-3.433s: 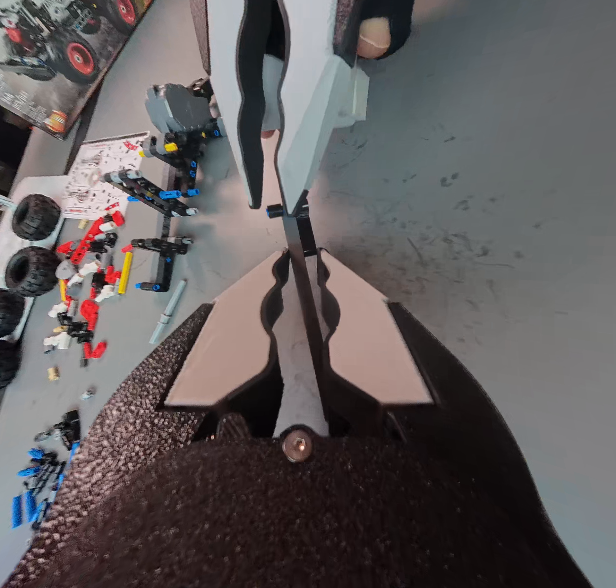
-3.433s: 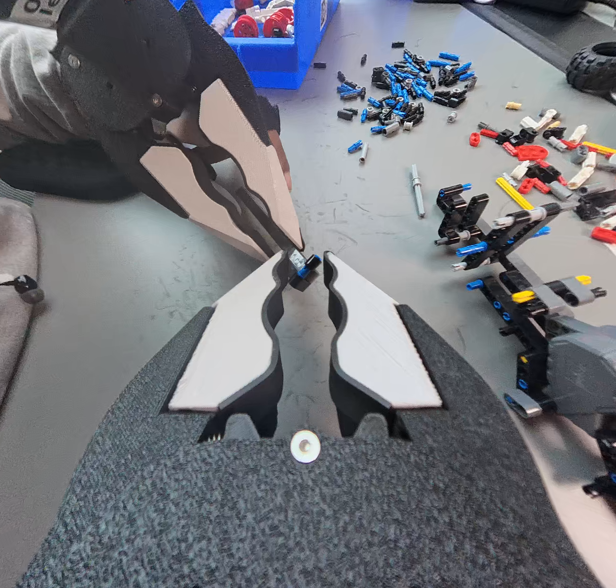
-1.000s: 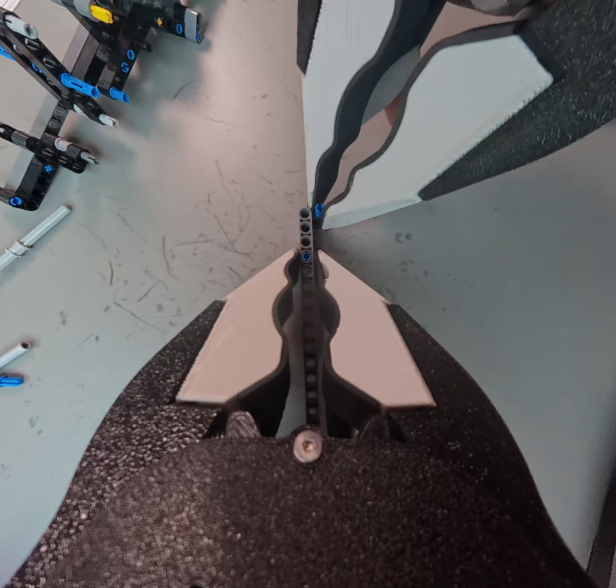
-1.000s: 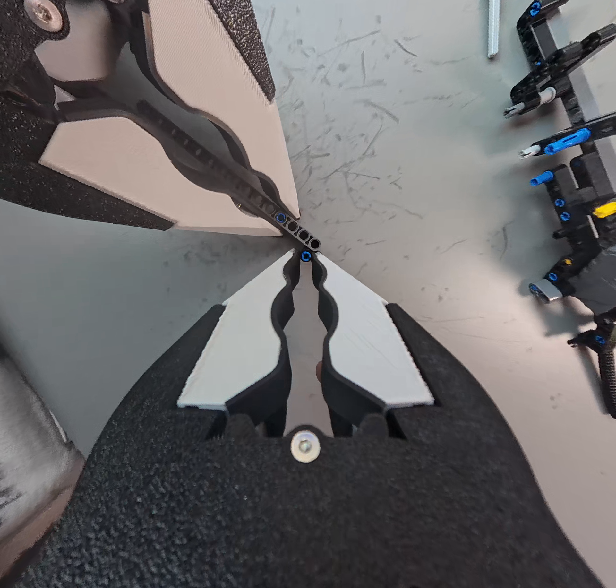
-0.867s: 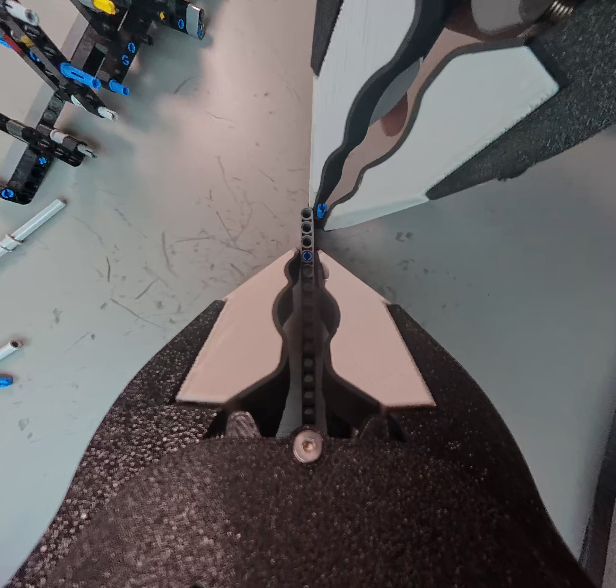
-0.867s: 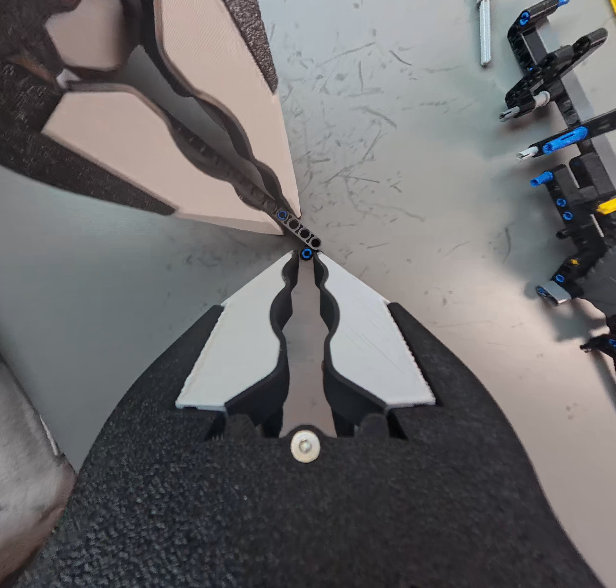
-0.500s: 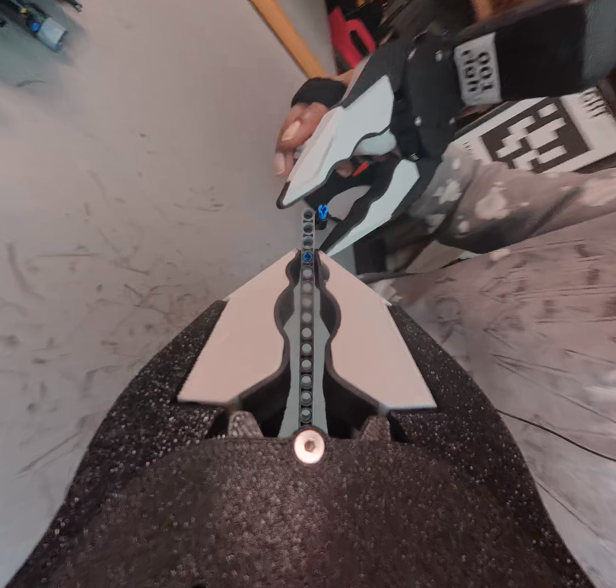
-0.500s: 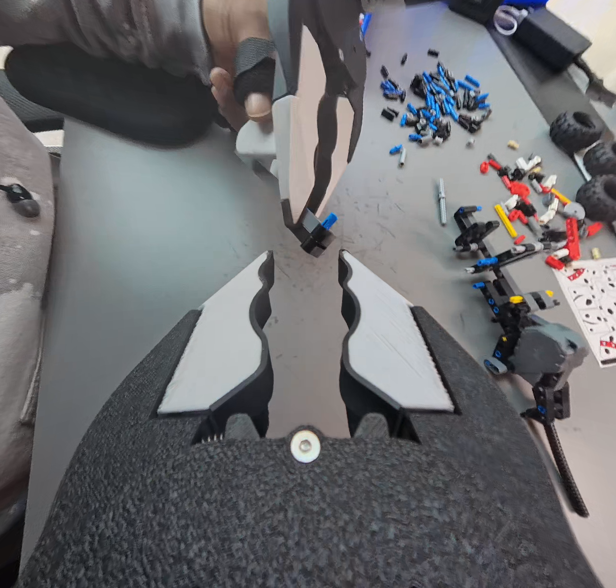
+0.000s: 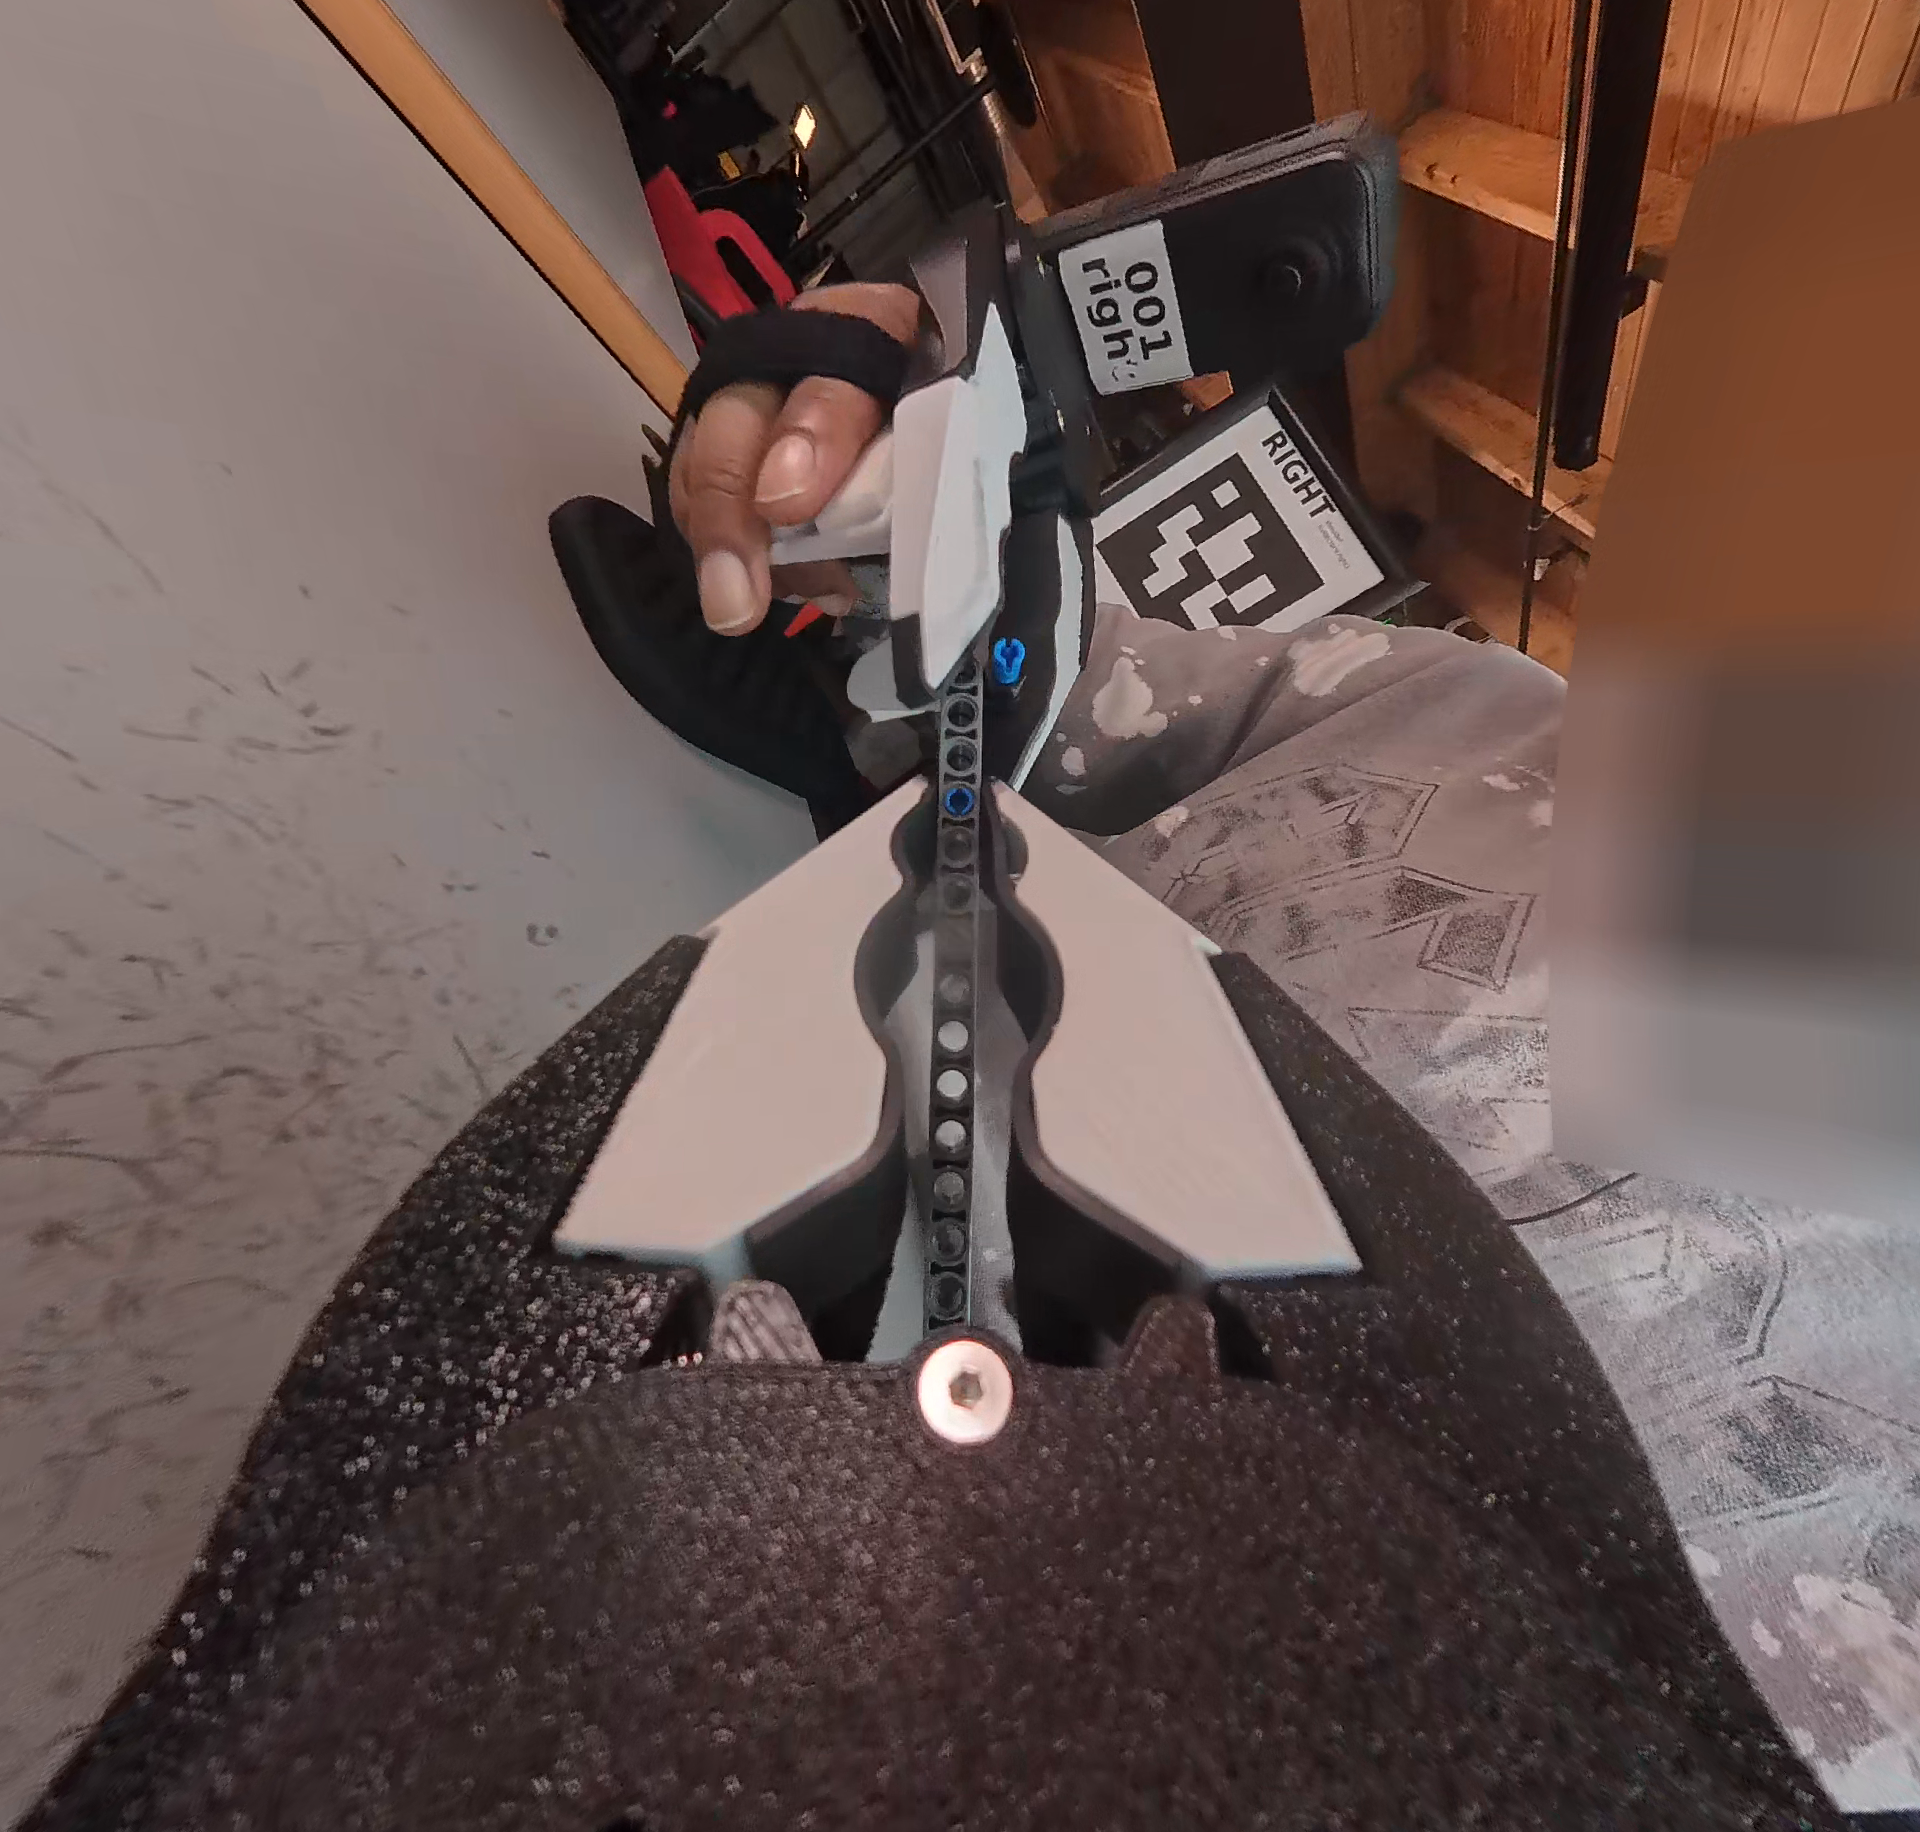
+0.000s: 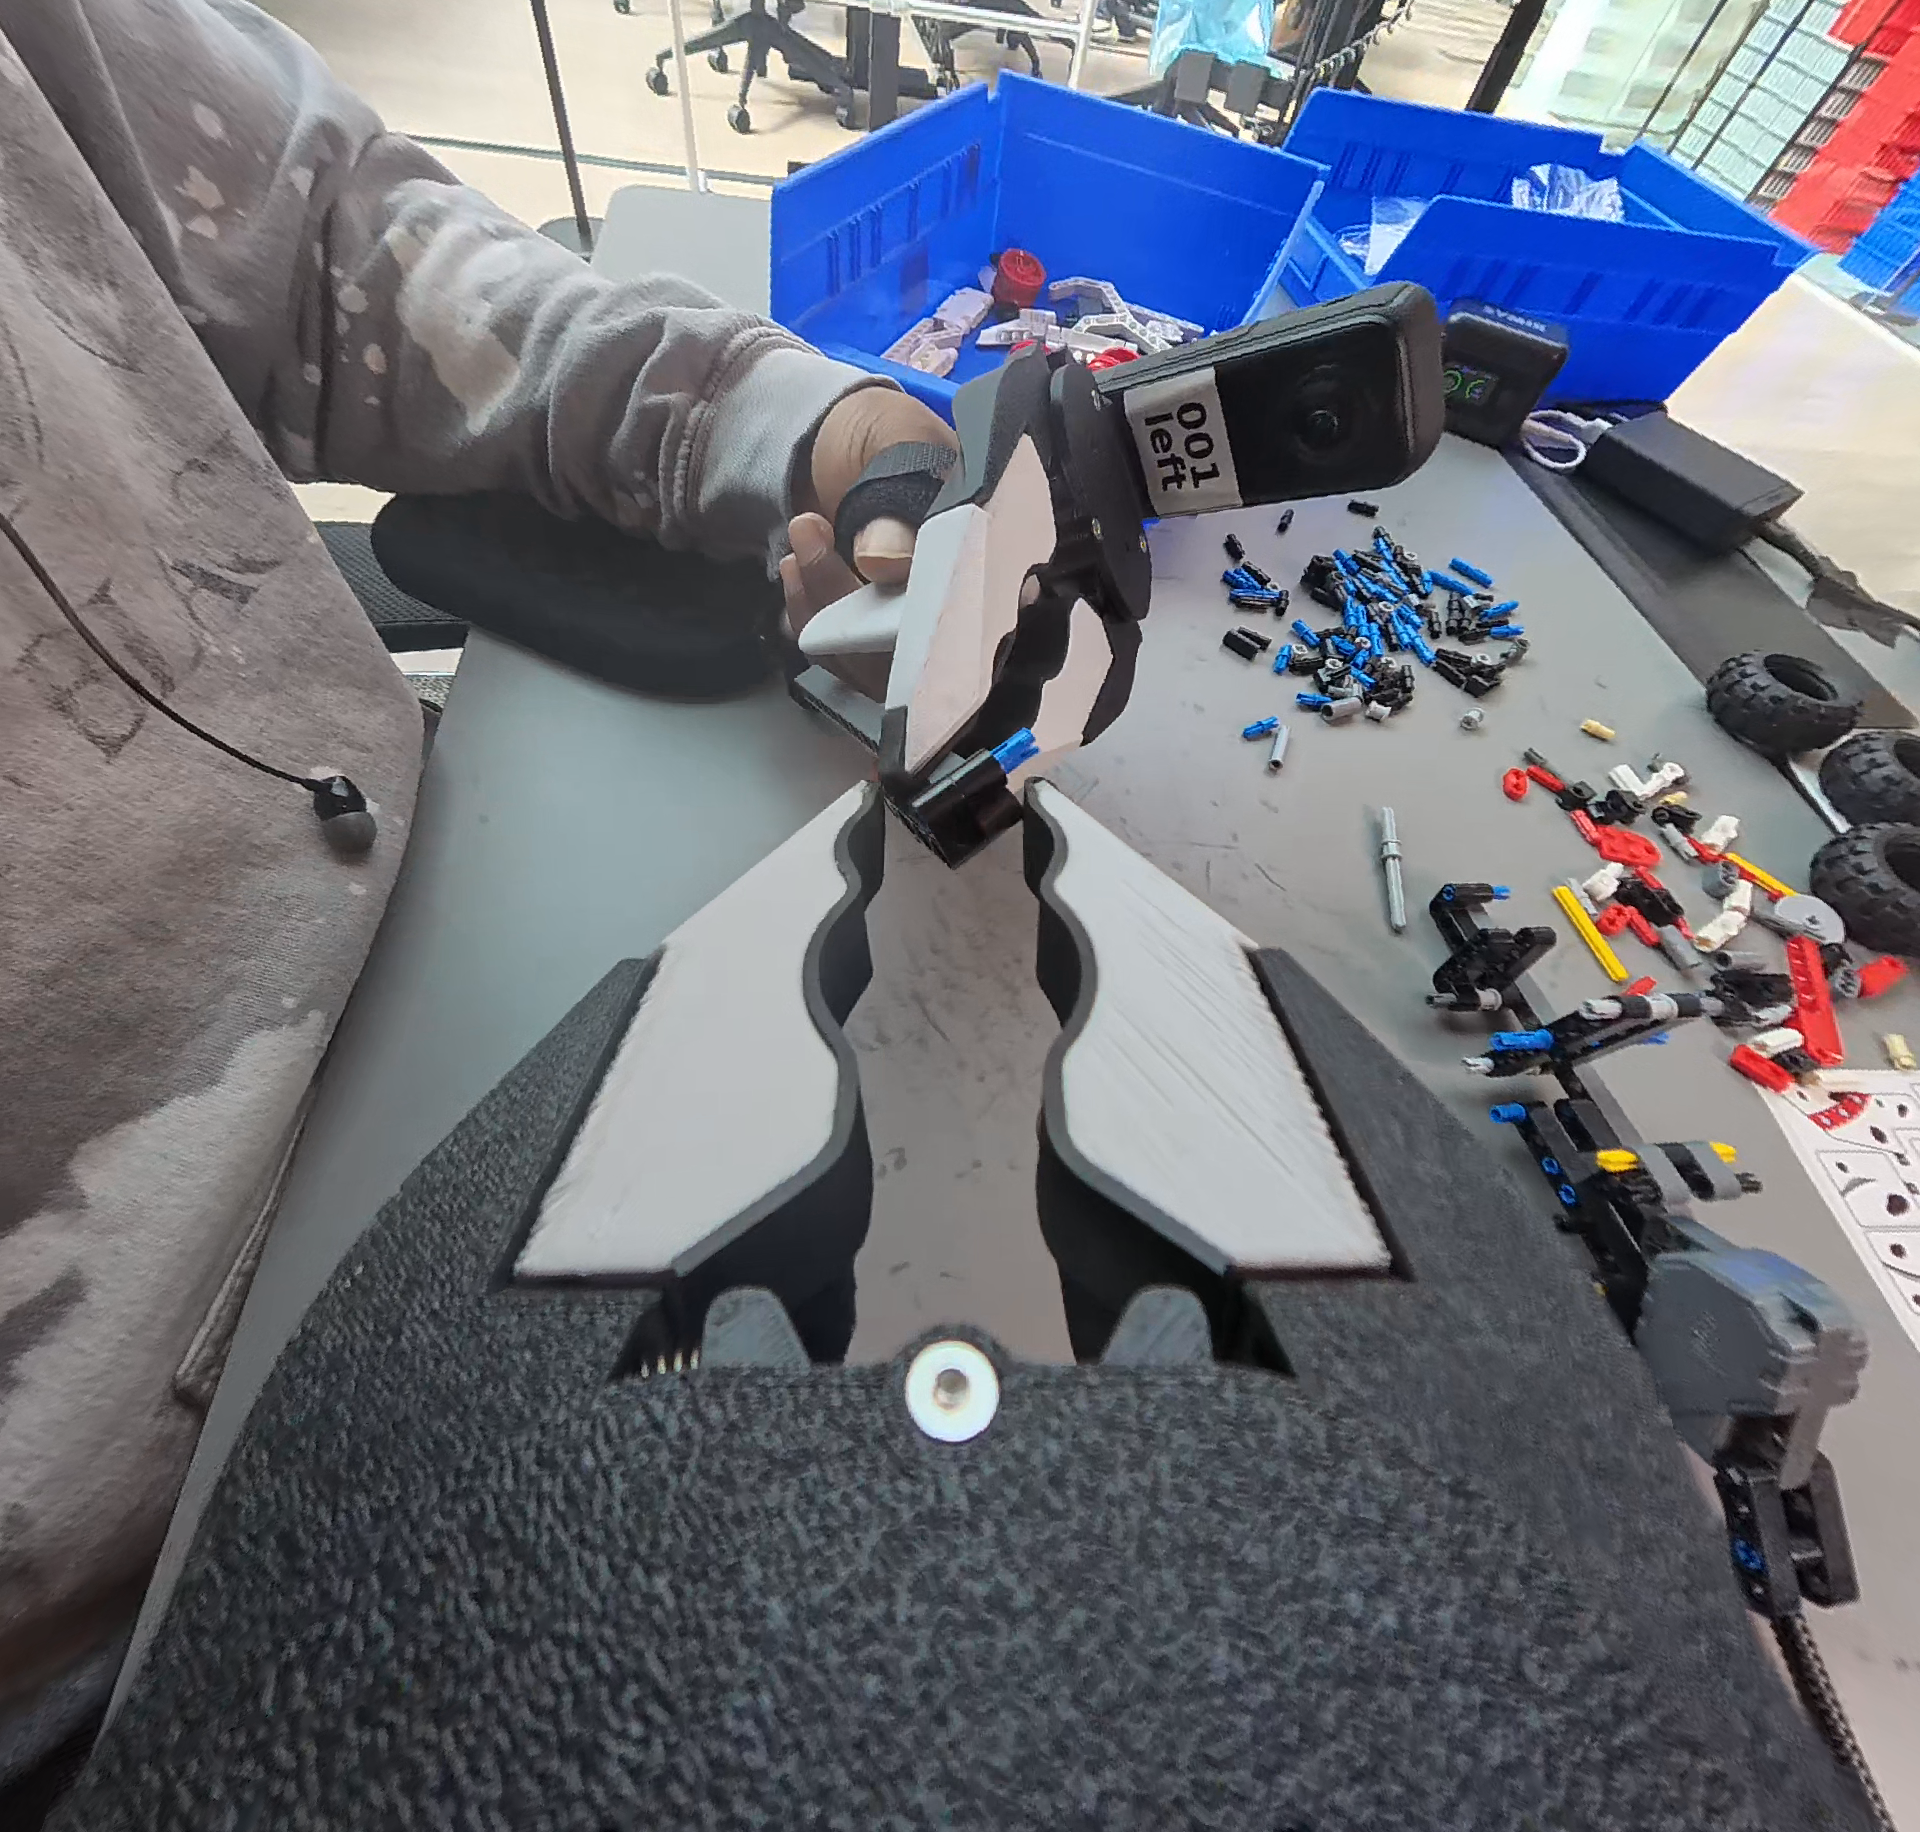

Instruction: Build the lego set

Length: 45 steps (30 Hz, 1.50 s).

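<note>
My left gripper (image 9: 958, 793) is shut on a long black beam with holes (image 9: 951, 1086) that runs along its fingers and sticks out past the tips. The beam has a blue pin in one hole (image 9: 958, 798) and another blue pin (image 9: 1006, 658) at its far end. My right gripper (image 10: 951, 806) is open, with its jaws either side of that far end (image 10: 956, 811), where the blue pin (image 10: 1008, 748) sticks out. The left gripper (image 10: 935, 754) shows there from the front. Both are held above the grey table (image 10: 623, 826).
On the table's right lie a part-built chassis with a grey motor (image 10: 1662, 1190), a grey axle (image 10: 1390, 868), red and white parts (image 10: 1683, 899), a pile of blue and black pins (image 10: 1371, 629), tyres (image 10: 1782, 702) and an instruction sheet (image 10: 1870, 1159). Blue bins (image 10: 1039, 182) stand behind. Only a small space, under 4 cm, lies between the two pairs of fingers.
The right gripper held the blue pin against the beam's end, then let go and opened. Both grippers rose off the table. The right jaws have since narrowed around the beam's end.
</note>
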### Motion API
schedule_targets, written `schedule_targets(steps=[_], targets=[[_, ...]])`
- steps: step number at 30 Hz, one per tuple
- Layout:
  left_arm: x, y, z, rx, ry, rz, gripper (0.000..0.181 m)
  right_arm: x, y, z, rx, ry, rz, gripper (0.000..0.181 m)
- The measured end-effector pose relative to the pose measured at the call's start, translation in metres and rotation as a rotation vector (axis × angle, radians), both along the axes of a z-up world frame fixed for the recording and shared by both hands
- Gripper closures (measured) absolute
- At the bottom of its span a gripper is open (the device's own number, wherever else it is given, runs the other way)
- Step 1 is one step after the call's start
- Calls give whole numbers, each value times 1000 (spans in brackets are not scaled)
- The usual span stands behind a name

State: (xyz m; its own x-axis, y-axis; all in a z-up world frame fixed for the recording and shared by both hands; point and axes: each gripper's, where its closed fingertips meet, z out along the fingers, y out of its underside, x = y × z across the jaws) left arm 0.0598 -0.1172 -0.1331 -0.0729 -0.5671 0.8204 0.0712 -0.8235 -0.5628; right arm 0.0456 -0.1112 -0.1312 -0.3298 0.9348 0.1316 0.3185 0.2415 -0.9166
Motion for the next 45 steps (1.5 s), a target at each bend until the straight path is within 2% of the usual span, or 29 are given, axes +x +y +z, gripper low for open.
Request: schedule_targets(steps=[8,11,17,19,25,28,34,45], targets=[[-5,9,-3,3,19,51,169,0,7,-1,-33,-4,18,161],[-13,13,-4,71,77,90,160,-1,14,2,-94,23,1,161],[-36,28,-26,320,388,251,155,-5,40,6,-219,73,-81,161],[-41,33,-27,363,429,298,165,-9,47,0,-217,52,-100,161],[-54,46,-41,439,571,371,166,-21,57,-8,-245,63,-104,161],[-57,49,-38,433,539,390,167,-28,62,0,-343,137,-91,161],[-57,51,-19,361,357,420,171,-42,74,22,-562,309,-86,161],[-54,48,-24,416,427,407,171,-31,78,22,-635,339,-46,162]])
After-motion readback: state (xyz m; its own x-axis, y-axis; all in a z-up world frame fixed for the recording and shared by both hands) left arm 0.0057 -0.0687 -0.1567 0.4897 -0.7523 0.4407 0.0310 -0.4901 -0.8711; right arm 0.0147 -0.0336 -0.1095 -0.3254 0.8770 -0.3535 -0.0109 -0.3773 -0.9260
